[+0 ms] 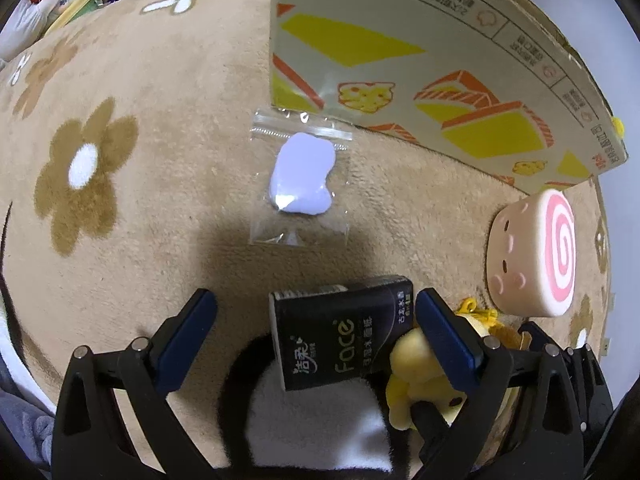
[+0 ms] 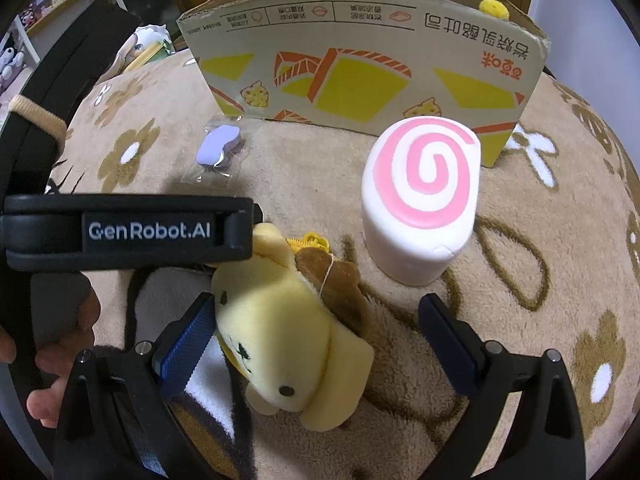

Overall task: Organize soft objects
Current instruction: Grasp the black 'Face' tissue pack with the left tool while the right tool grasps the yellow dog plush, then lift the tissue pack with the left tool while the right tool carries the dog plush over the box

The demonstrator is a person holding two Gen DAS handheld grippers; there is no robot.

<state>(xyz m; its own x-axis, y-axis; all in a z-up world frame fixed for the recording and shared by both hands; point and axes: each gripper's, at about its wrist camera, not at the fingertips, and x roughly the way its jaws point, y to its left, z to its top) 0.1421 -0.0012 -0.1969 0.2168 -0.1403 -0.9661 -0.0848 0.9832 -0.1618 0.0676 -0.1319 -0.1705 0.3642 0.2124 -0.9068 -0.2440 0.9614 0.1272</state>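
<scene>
A black tissue pack [image 1: 340, 336] lies between the open fingers of my left gripper [image 1: 316, 320], close to the right finger. A yellow plush dog [image 2: 288, 332] lies between the open fingers of my right gripper [image 2: 320, 328], against the left finger; it also shows in the left wrist view [image 1: 420, 380]. A pink-swirl white squishy roll [image 2: 420, 192] stands beyond it, also in the left wrist view [image 1: 536, 252]. A lilac soft piece in a clear bag [image 1: 302, 176] lies near the cardboard box [image 1: 400, 60], also in the right wrist view [image 2: 220, 146].
Everything lies on a beige flower-patterned plush rug [image 1: 140, 220]. The open cardboard box [image 2: 360, 72] stands at the far side, with something yellow [image 2: 494, 8] at its rim. The left gripper's body [image 2: 132, 232] crosses the right wrist view. Shelves and clutter are in the far background.
</scene>
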